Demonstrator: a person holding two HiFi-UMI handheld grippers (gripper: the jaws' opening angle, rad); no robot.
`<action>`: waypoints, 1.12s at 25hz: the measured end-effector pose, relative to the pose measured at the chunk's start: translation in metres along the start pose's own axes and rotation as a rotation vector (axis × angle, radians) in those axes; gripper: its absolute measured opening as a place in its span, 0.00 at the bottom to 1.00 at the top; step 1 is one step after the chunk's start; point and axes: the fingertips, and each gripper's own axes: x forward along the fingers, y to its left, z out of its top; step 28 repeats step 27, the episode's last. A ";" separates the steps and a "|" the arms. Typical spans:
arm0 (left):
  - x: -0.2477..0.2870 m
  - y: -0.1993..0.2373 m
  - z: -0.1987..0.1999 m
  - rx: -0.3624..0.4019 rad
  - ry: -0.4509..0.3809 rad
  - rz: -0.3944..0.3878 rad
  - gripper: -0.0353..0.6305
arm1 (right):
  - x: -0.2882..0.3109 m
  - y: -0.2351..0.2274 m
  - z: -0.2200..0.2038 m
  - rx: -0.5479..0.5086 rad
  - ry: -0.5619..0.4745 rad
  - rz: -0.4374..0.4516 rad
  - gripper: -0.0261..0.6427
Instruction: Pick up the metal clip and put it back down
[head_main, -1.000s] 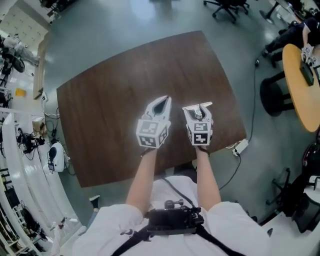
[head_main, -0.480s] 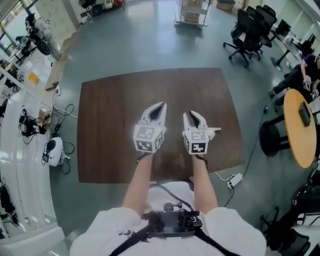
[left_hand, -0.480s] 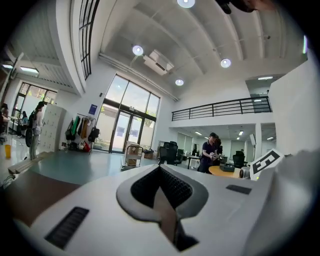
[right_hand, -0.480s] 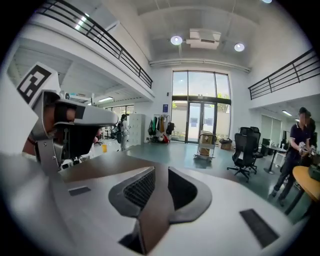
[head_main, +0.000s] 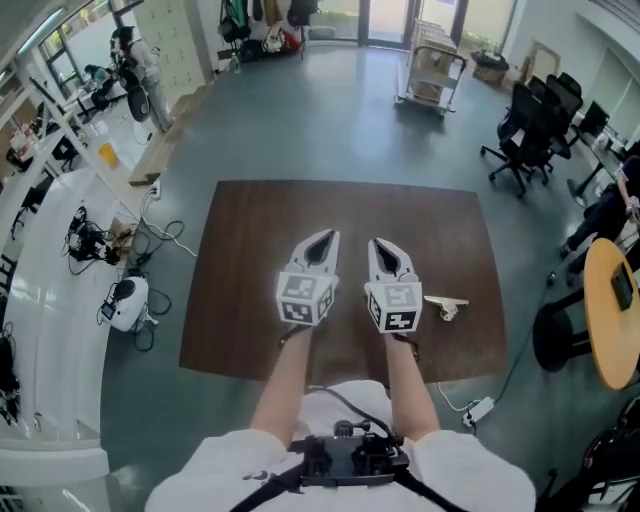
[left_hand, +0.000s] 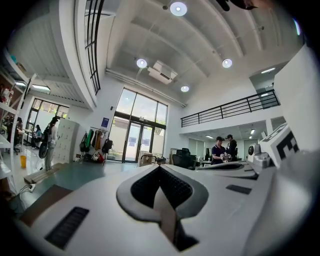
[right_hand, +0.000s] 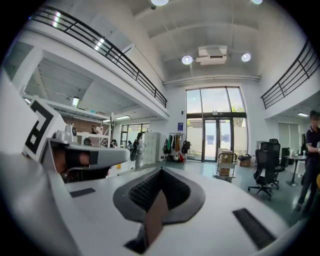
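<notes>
**Task object.** The small silver metal clip (head_main: 445, 304) lies on the dark brown wooden table (head_main: 260, 230), towards its right side. It is to the right of my right gripper and clear of it, and nothing touches it. It therefore lies where the task sentence wants it at the end. The same position would equally suit a clip waiting to be picked up, and the views do not settle which.

**Right gripper.** My white right hand-held gripper (head_main: 386, 246) has its jaws pressed together, their ribbed dark pads meeting along one seam. The jaws have just been closing, and nothing is between them. I judge this an empty closure, not a grip.

**Left gripper.** My white left hand-held gripper (head_main: 322, 240) is likewise pressed together and holds nothing.

**Posture.** I hold both grippers side by side in front of my body, above the near half of the table. They point roughly level. Each gripper view looks out over its jaws to the tall glass entrance doors (right_hand: 215, 131) of the hall and shows no table surface. I judge this a neutral carrying pose. Neither tool is aimed at the clip, and both are high enough to be clear of the tabletop.
</notes>
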 end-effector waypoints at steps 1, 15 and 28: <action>-0.005 0.007 0.004 0.005 -0.009 0.010 0.07 | 0.002 0.007 0.008 0.006 -0.021 0.001 0.05; -0.042 0.045 0.041 0.033 -0.091 0.044 0.07 | 0.011 0.041 0.053 -0.015 -0.122 -0.058 0.05; -0.063 0.056 0.051 0.034 -0.121 0.049 0.07 | 0.011 0.067 0.053 -0.039 -0.111 -0.046 0.05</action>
